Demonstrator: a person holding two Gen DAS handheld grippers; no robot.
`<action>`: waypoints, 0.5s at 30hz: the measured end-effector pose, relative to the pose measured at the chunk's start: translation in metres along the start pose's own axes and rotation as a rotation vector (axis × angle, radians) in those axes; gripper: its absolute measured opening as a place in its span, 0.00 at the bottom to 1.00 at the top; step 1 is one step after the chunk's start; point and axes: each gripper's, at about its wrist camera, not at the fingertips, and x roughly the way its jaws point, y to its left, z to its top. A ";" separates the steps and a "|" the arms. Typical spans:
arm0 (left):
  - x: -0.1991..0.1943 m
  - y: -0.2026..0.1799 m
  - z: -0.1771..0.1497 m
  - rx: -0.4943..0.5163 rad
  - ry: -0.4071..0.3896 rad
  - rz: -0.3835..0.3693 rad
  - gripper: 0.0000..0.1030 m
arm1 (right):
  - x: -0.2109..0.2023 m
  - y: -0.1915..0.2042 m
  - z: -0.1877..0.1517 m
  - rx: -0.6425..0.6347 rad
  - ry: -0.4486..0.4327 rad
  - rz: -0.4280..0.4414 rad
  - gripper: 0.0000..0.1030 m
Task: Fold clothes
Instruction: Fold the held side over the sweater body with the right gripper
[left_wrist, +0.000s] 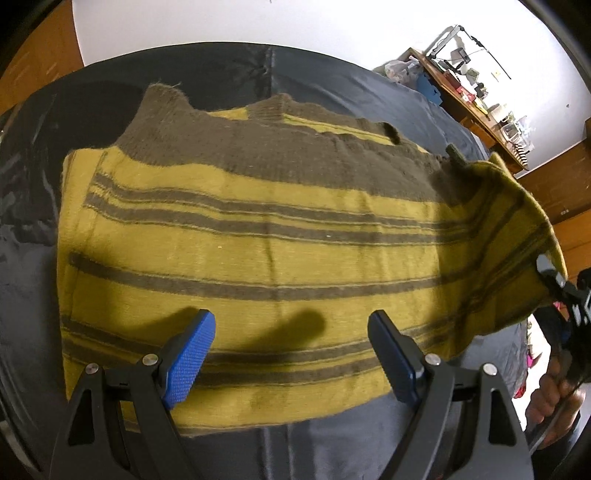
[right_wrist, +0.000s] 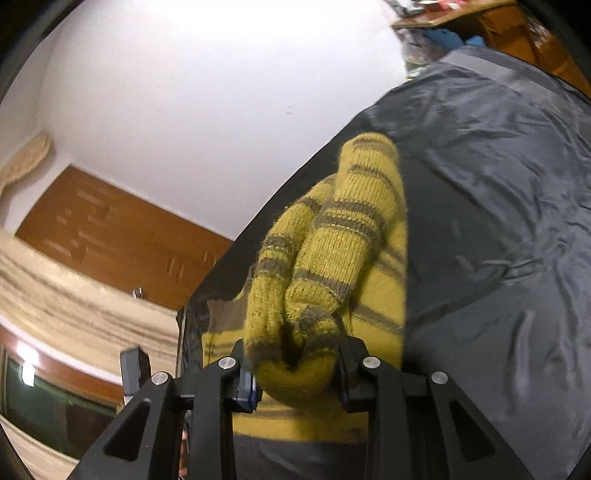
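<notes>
A mustard-yellow knitted sweater (left_wrist: 258, 240) with grey-brown stripes lies spread flat on a dark grey bed sheet (left_wrist: 351, 85). My left gripper (left_wrist: 291, 321) hovers over the sweater's near hem, its blue pads wide apart with nothing between them. At the right edge of the left wrist view, my right gripper (left_wrist: 550, 273) holds the sweater's right side lifted off the bed. In the right wrist view the bunched striped sleeve (right_wrist: 332, 240) fills the space between the jaws of the right gripper (right_wrist: 295, 376), which are shut on it.
A cluttered wooden desk (left_wrist: 480, 96) stands beyond the bed's far right corner. A wooden wardrobe (right_wrist: 110, 236) and a white wall lie to the left. A person's hand (left_wrist: 554, 402) grips the right tool. A dark cloth (left_wrist: 85, 110) lies at the bed's far left.
</notes>
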 end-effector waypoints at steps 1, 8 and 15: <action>0.000 0.003 0.000 -0.002 0.001 -0.002 0.85 | 0.004 0.007 -0.004 -0.028 0.013 -0.007 0.30; 0.003 0.015 0.003 -0.021 0.015 -0.026 0.85 | 0.056 0.054 -0.038 -0.254 0.143 -0.087 0.30; 0.004 0.020 0.006 -0.024 0.019 -0.036 0.85 | 0.078 0.058 -0.079 -0.417 0.250 -0.146 0.30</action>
